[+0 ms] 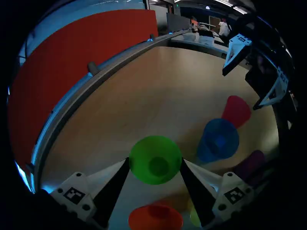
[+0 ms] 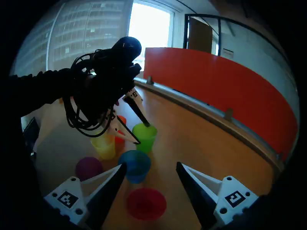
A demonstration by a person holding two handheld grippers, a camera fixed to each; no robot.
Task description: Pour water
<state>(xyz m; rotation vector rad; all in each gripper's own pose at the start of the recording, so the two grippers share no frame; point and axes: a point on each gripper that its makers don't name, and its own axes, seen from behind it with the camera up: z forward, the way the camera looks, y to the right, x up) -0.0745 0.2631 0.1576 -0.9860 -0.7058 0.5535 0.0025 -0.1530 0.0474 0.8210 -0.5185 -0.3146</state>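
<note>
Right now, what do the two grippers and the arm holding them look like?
Both the left gripper and the right gripper have two pointed wedge fingers, white outside, black inside, each carrying a square black-and-white marker. The left gripper's body is black, with looped black cables; its holder wears a dark sleeve.

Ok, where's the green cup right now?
In the left gripper view the green cup sits low and central, between the fingers of the left gripper, with the blue cup just to its right.

Green cup [image 1: 155, 160] upright, mouth open — blue cup [image 1: 218, 140] near, upright.
</note>
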